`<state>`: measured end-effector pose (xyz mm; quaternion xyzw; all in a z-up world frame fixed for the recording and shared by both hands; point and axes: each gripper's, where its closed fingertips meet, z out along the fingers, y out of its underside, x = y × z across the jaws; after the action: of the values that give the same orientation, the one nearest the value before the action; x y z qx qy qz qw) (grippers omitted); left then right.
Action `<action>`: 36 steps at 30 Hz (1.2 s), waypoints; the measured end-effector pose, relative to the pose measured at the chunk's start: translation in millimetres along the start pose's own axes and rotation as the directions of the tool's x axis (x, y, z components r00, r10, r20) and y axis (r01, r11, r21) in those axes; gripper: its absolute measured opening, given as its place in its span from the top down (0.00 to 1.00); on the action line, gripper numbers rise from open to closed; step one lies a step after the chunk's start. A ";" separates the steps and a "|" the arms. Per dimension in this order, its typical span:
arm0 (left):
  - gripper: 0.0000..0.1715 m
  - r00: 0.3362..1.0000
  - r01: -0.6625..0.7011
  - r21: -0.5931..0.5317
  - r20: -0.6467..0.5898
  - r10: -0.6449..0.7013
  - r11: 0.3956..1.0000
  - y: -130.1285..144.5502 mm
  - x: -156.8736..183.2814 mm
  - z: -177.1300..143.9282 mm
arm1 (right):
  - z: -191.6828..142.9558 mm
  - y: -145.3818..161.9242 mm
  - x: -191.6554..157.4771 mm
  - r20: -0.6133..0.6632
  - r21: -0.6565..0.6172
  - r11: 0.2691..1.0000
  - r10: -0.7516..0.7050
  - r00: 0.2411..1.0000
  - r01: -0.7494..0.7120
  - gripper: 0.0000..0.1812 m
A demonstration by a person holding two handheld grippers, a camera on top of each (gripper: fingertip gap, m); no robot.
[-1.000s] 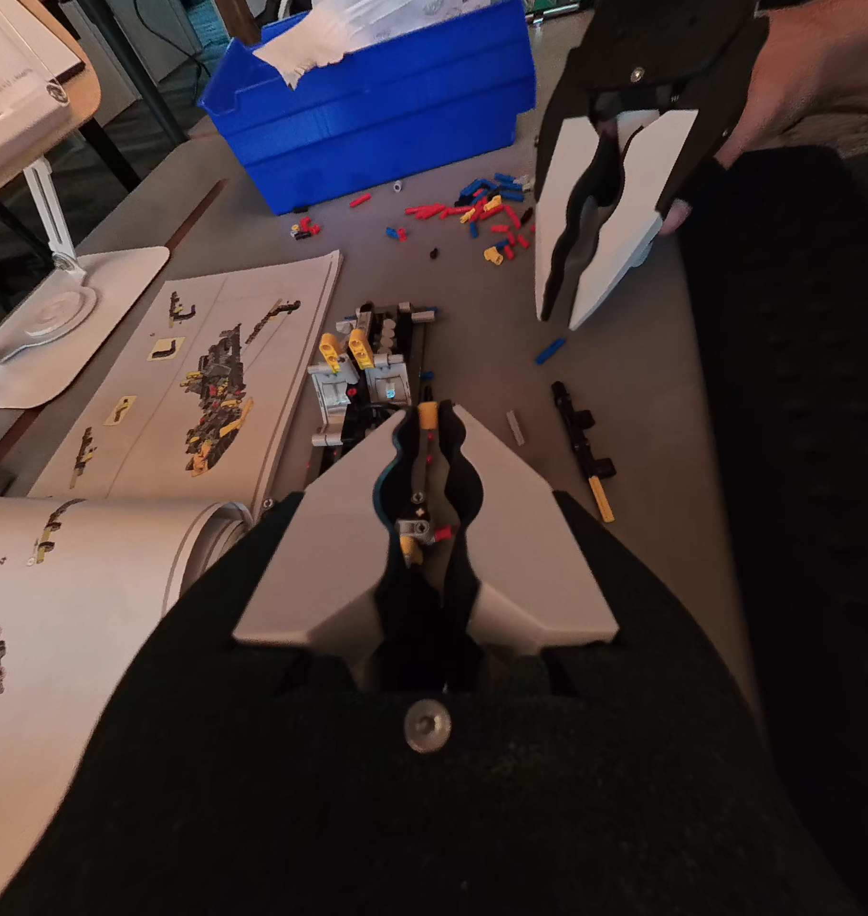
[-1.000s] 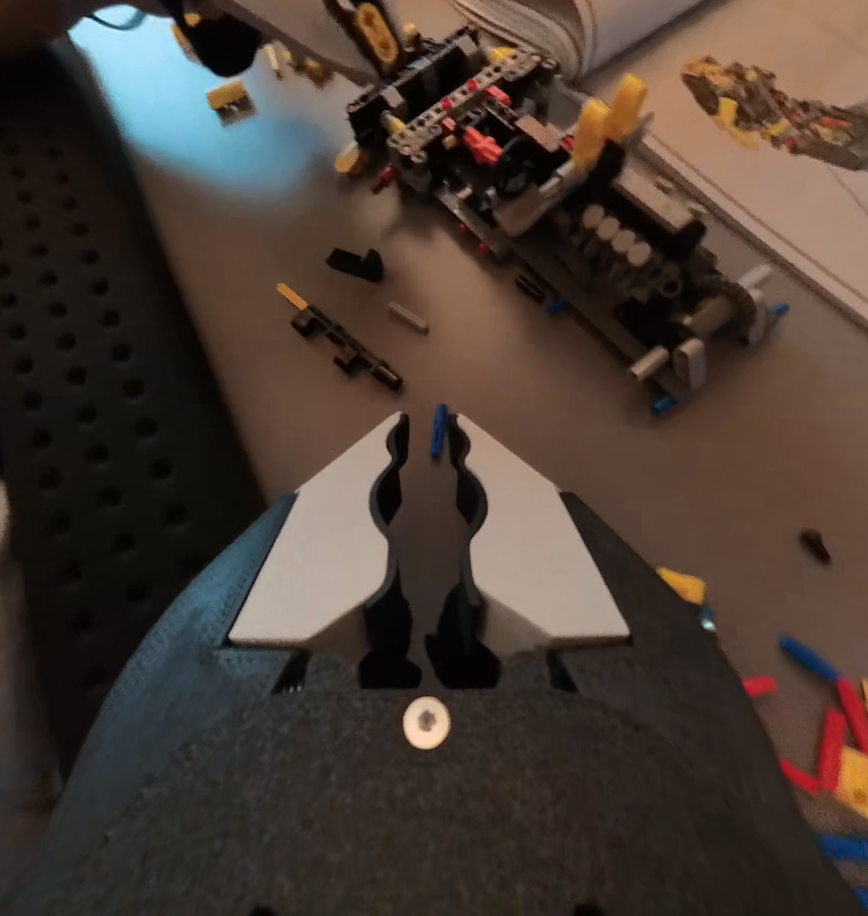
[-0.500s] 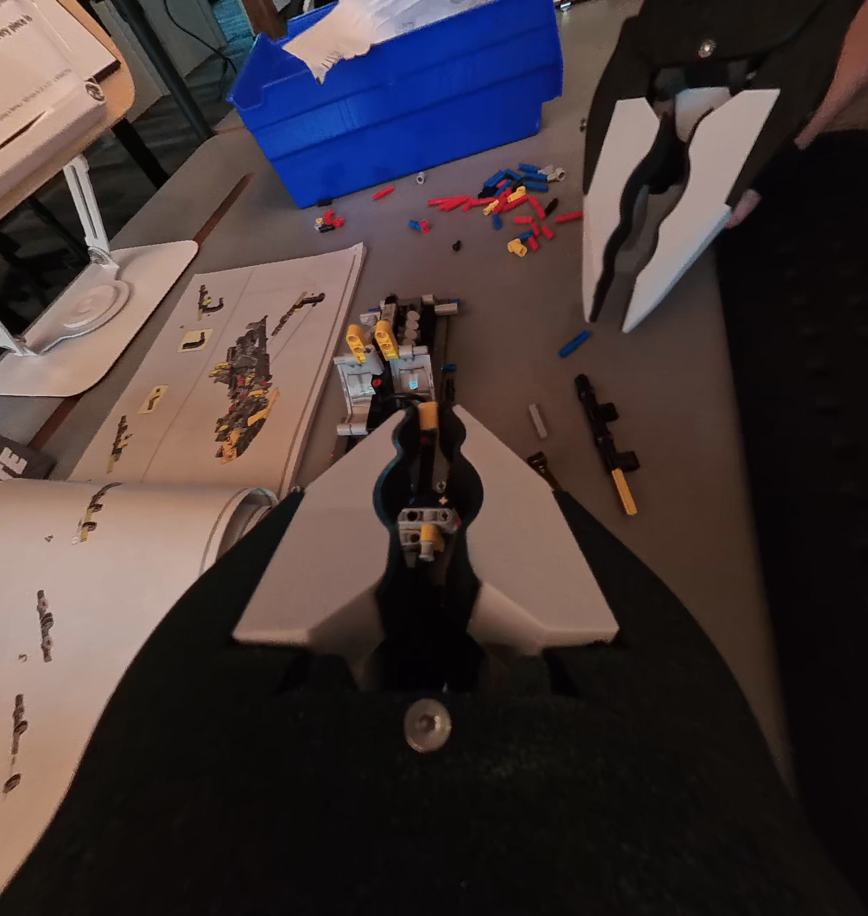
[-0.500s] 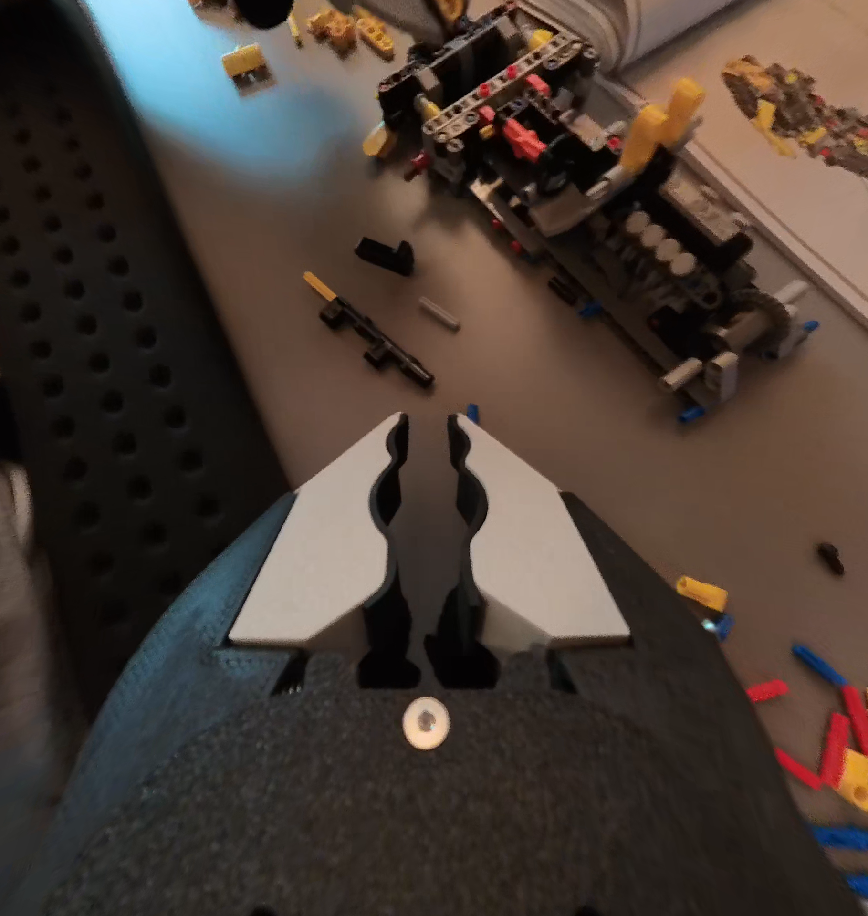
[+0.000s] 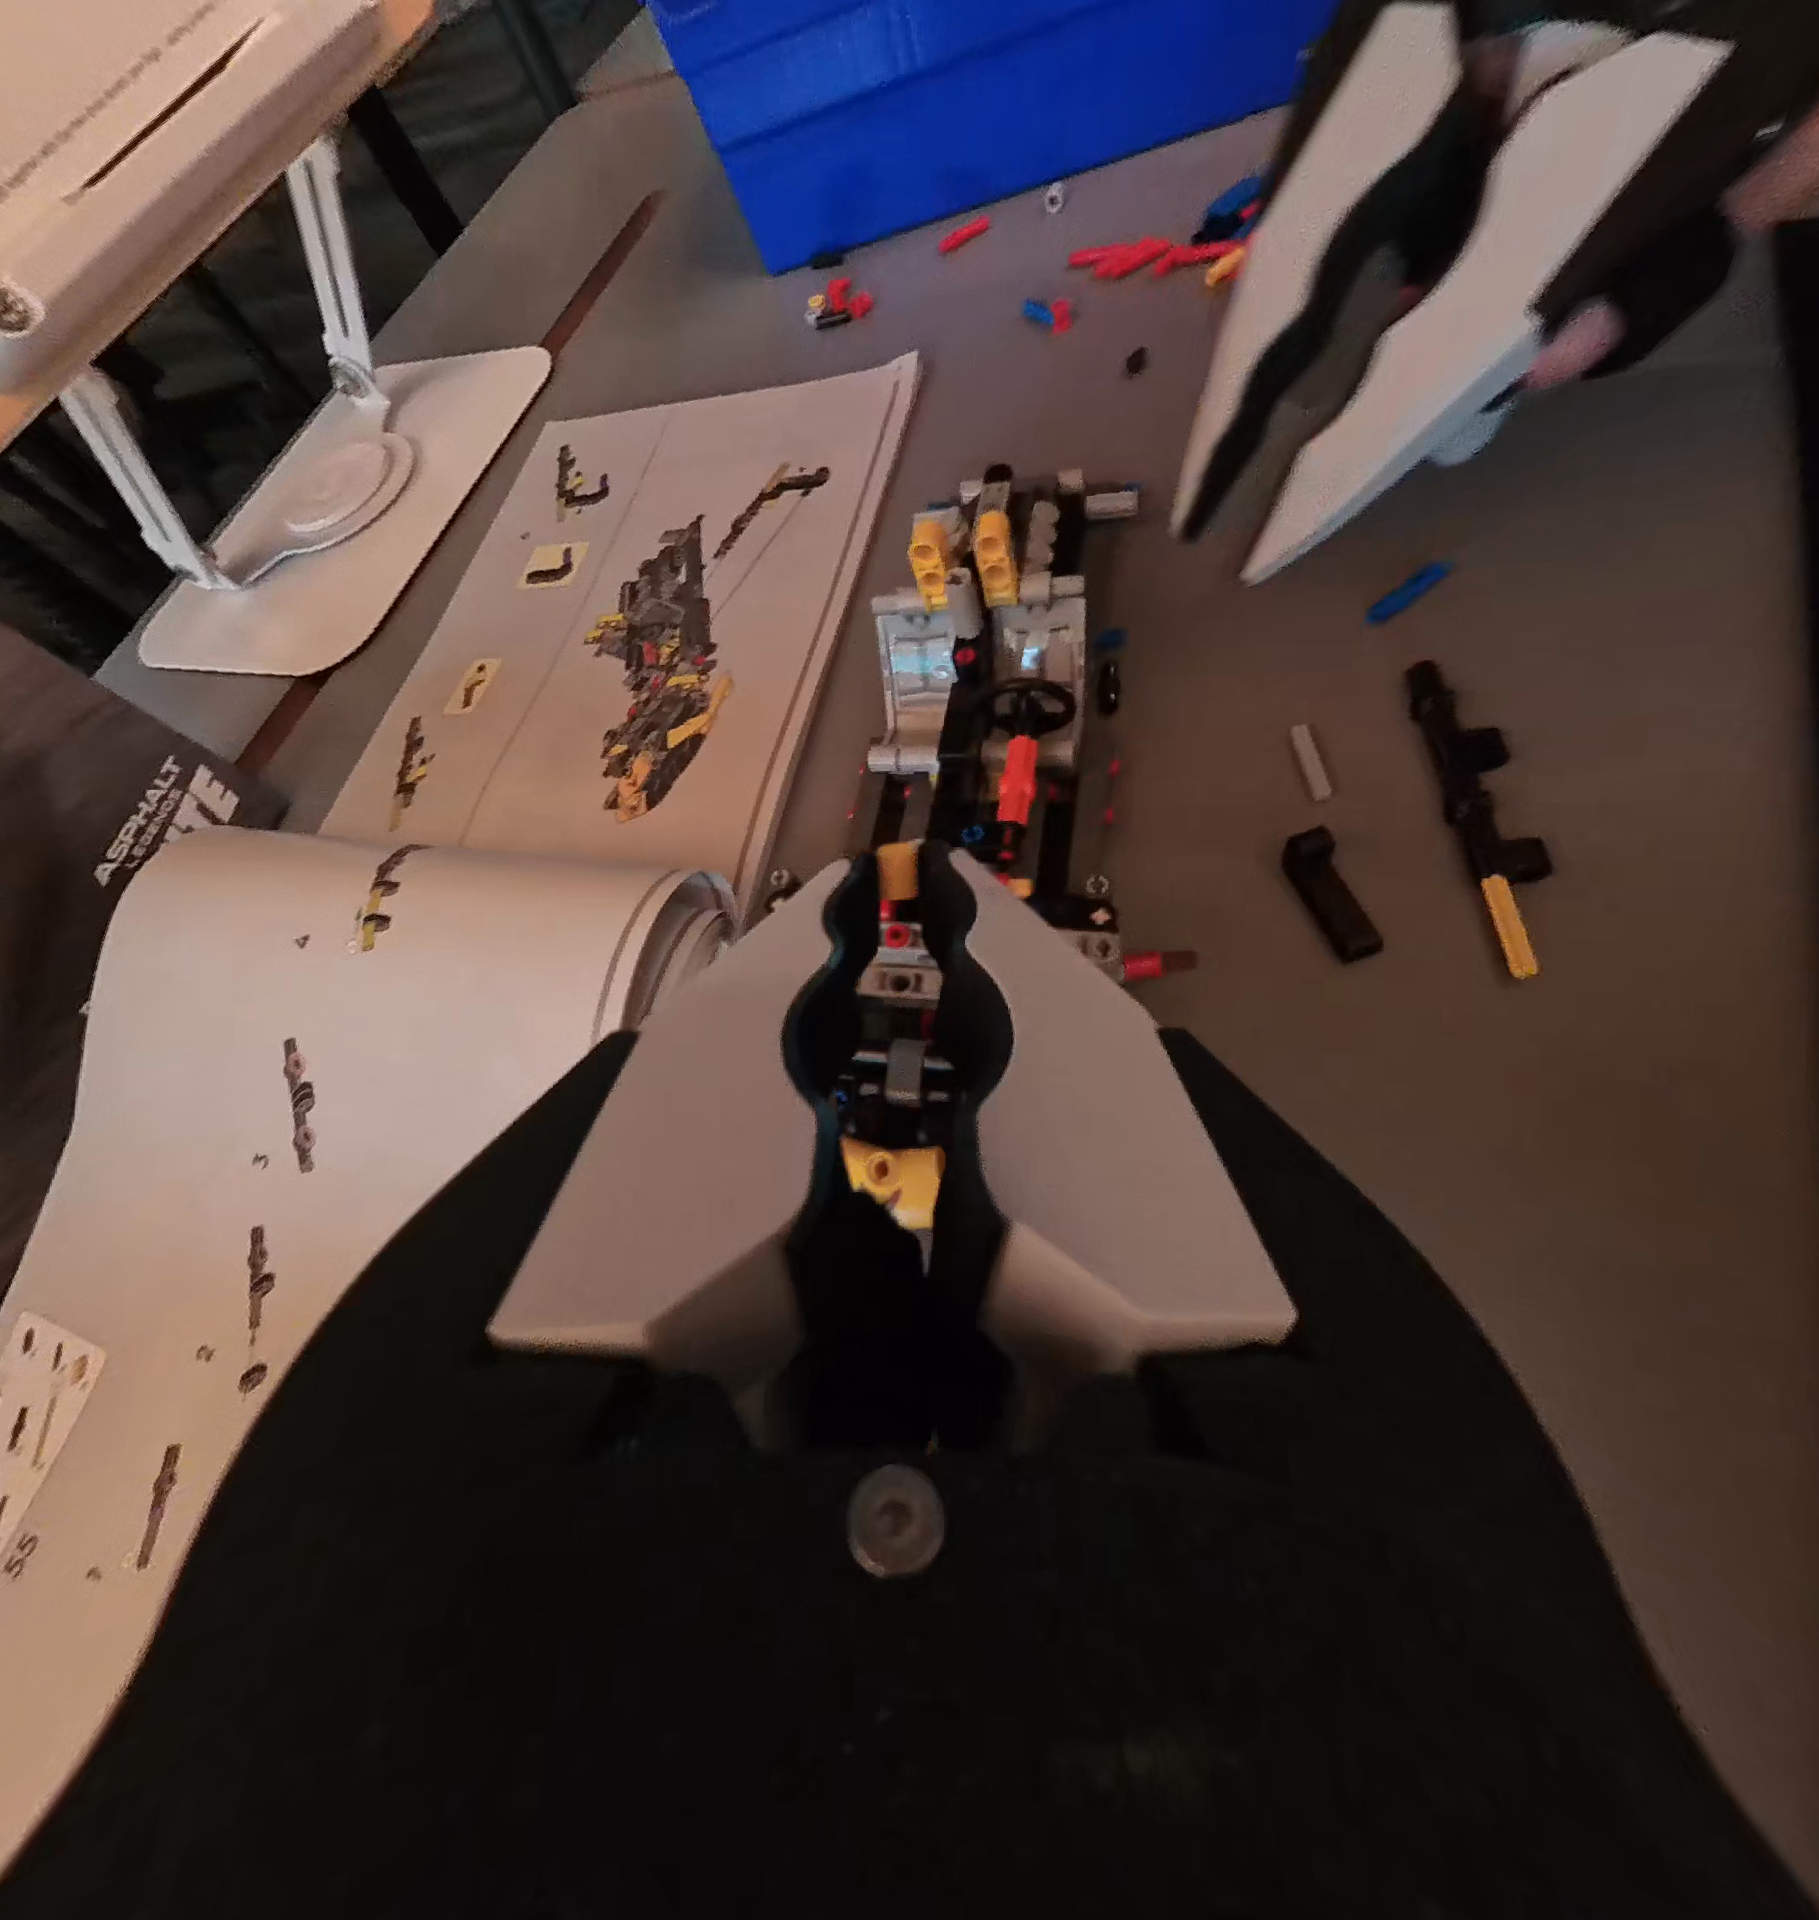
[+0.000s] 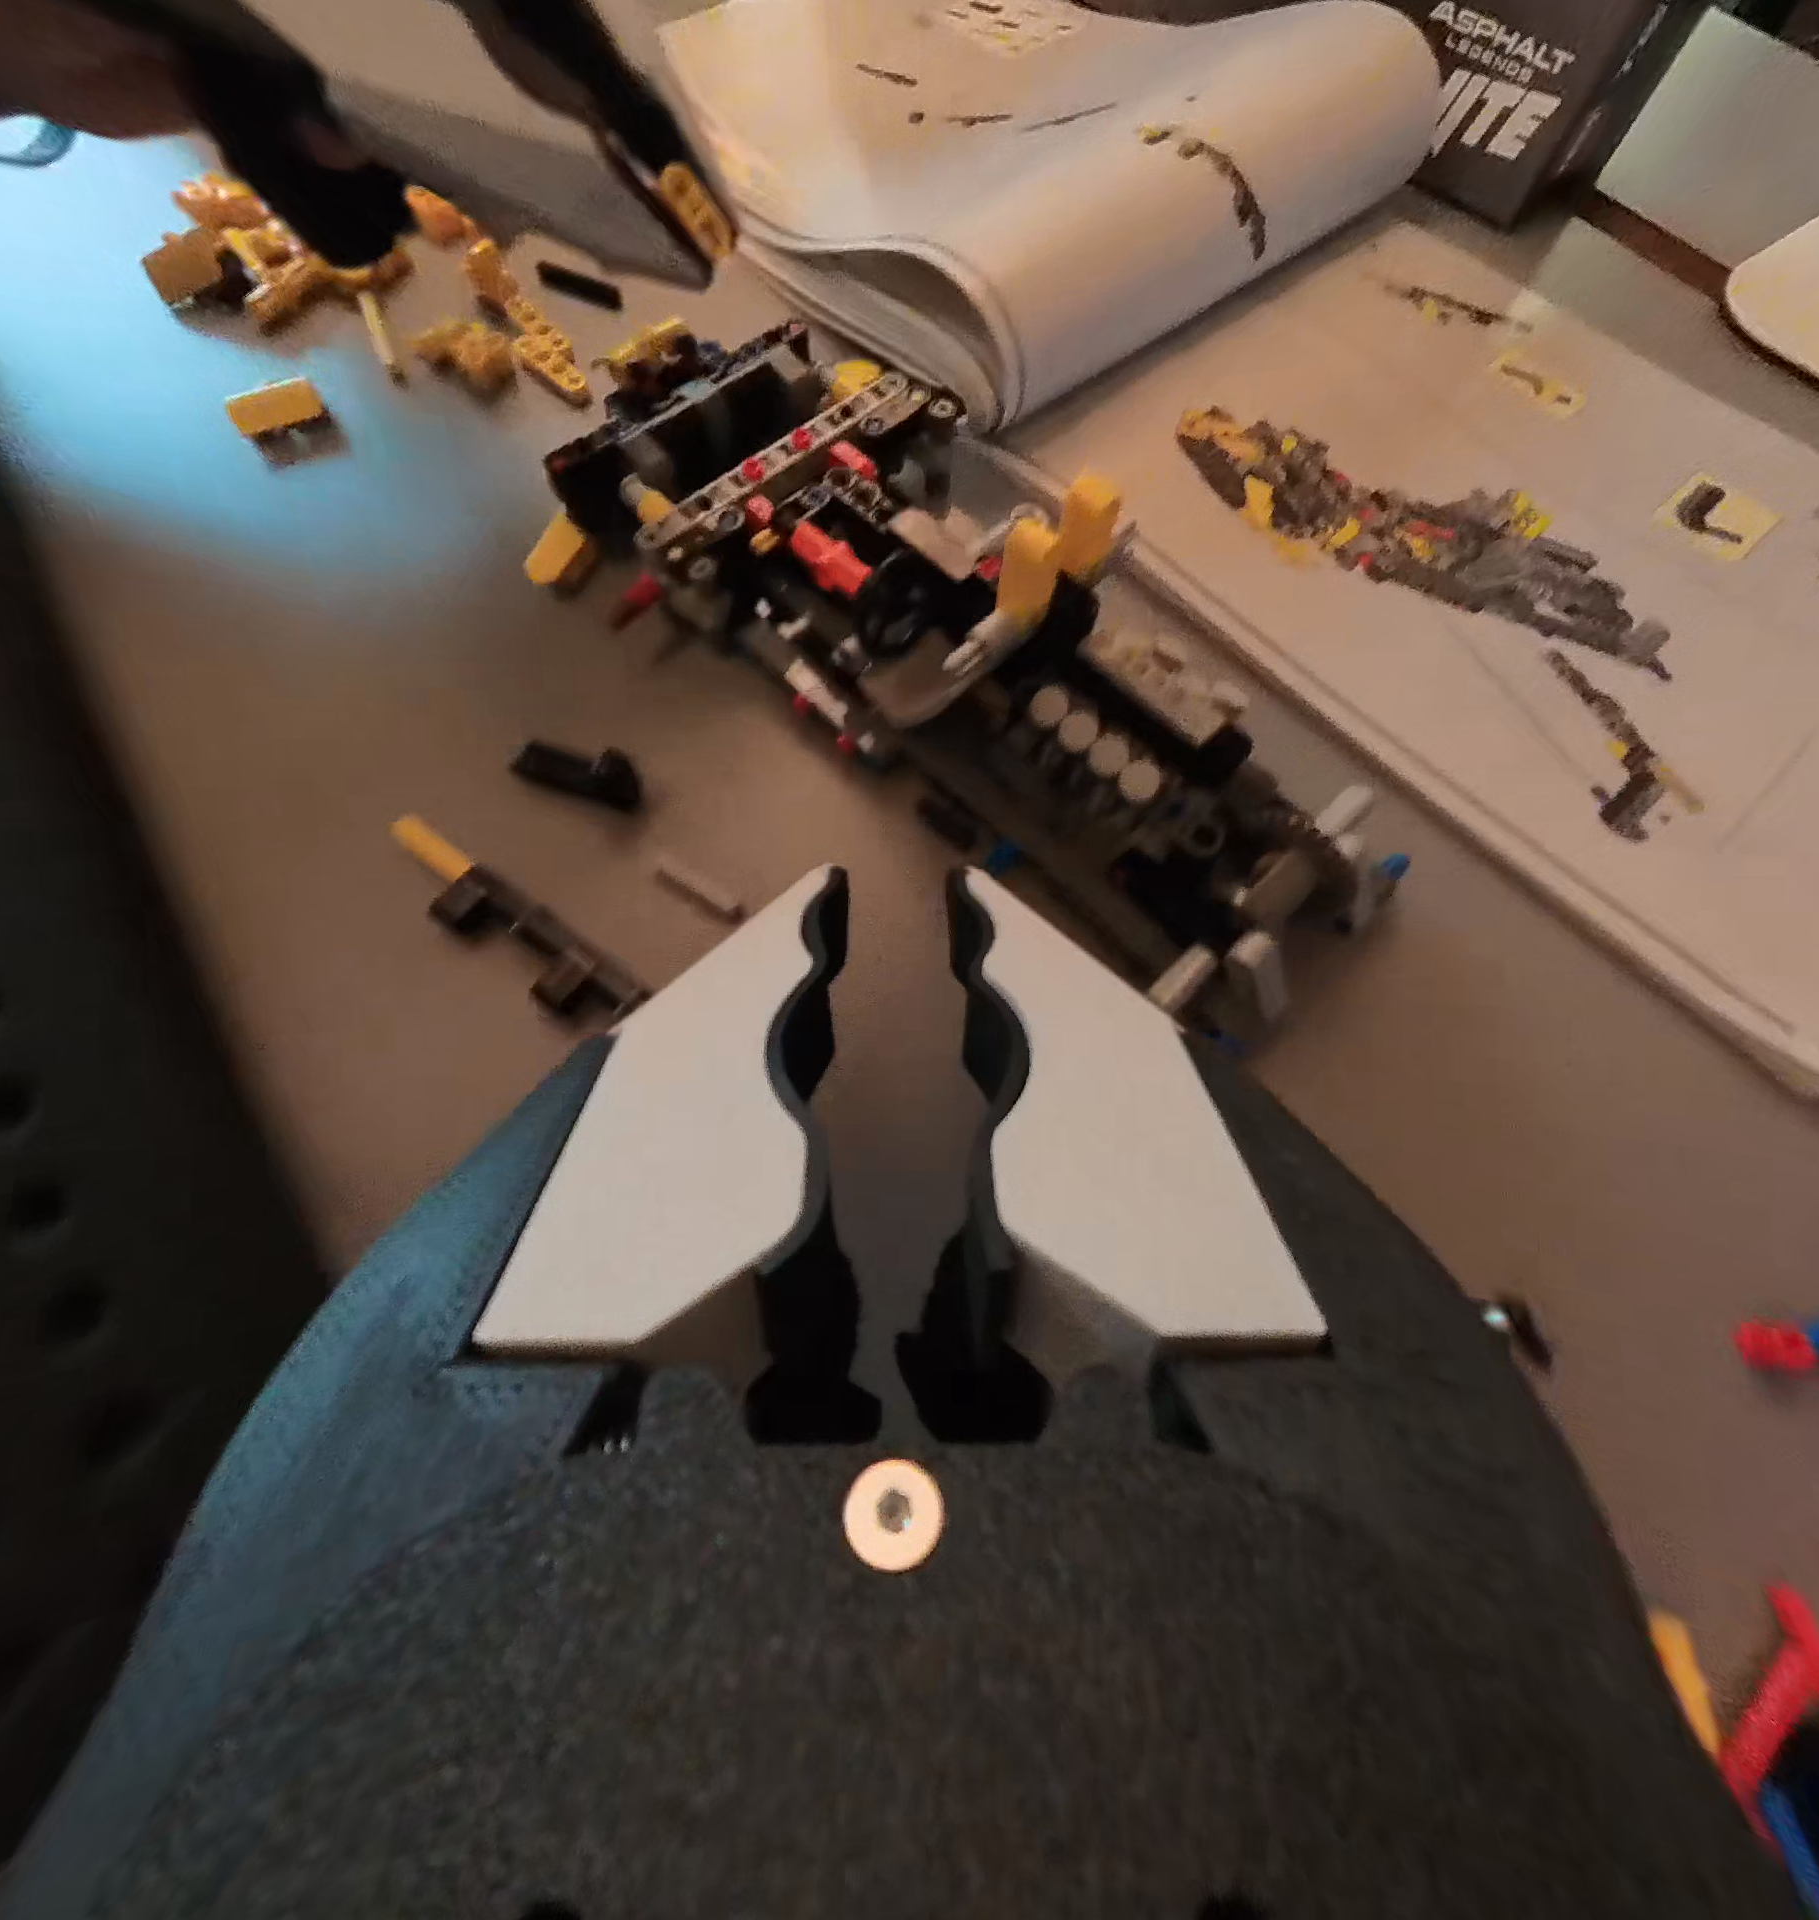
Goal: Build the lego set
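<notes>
Left wrist view: blue bin [image 5: 946, 114], contents out of sight.

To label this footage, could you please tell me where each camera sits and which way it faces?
Left wrist view: on the left tool, shut on a yellow beam, facing the blue bin; right tool shows.
Right wrist view: on the open right tool, facing the manual.
Shared: the car chassis.
</notes>
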<state>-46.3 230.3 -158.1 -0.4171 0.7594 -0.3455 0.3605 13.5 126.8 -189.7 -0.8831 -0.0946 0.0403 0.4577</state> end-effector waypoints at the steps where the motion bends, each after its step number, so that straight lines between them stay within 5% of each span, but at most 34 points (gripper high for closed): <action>1: 0.97 1.000 -0.013 0.001 -0.007 0.013 1.000 -0.3 2.8 0.9 | 7.5 -4.0 2.6 0.005 0.008 1.000 -0.012 1.000 0.012 0.90; 18: 0.97 0.999 -0.043 -0.003 -0.025 0.043 0.999 -1.1 8.8 0.6 | 33.4 3.5 3.6 0.067 -0.114 0.969 -0.212 0.975 0.218 0.91; 36: 0.98 0.995 -0.060 0.000 -0.080 0.059 0.998 -4.5 24.1 3.1 | 39.6 12.4 -0.1 0.145 -0.137 0.978 -0.135 0.980 0.155 0.97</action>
<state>-51.4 206.5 -162.2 -0.3805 0.7858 -0.3500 0.3394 8.8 151.4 -222.6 -0.9006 -0.1921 0.0591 0.3854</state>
